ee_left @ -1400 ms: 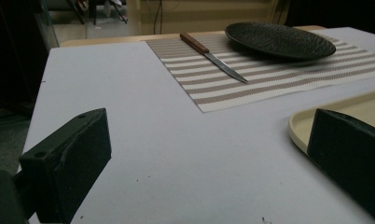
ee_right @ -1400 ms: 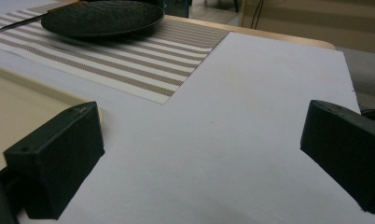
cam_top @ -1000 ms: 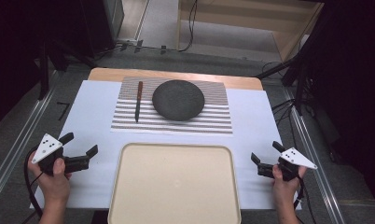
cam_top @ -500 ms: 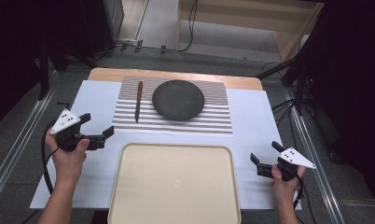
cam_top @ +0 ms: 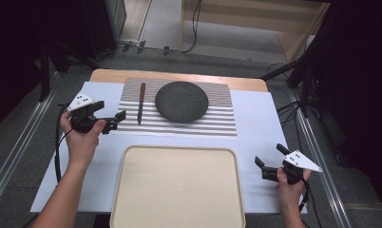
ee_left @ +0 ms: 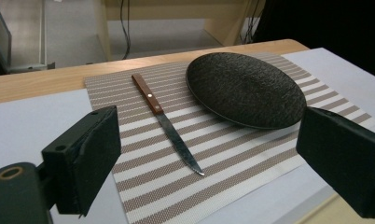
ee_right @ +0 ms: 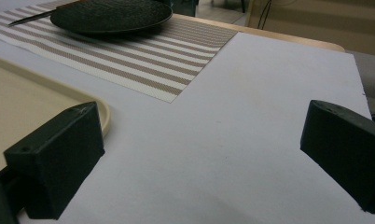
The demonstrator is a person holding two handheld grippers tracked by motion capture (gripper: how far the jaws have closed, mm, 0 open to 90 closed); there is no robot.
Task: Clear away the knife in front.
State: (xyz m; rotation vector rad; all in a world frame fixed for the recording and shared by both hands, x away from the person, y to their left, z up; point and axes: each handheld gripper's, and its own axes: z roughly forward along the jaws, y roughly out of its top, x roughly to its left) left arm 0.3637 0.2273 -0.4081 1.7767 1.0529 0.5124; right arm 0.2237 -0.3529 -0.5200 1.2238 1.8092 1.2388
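High view: the left gripper (cam_top: 114, 118), fingers wide and empty, hovers at the striped placemat's (cam_top: 217, 118) left edge beside the knife (cam_top: 140, 102) and dark plate (cam_top: 181, 101), while the right gripper (cam_top: 266, 166), fingers wide, rests right of the cream tray (cam_top: 132, 190).

From my left gripper (cam_top: 114, 117), the knife (cam_top: 140, 101) lies unobstructed at 1 o'clock; the plate (cam_top: 181, 101) blocks farther right, the tray (cam_top: 177, 187) at 5.
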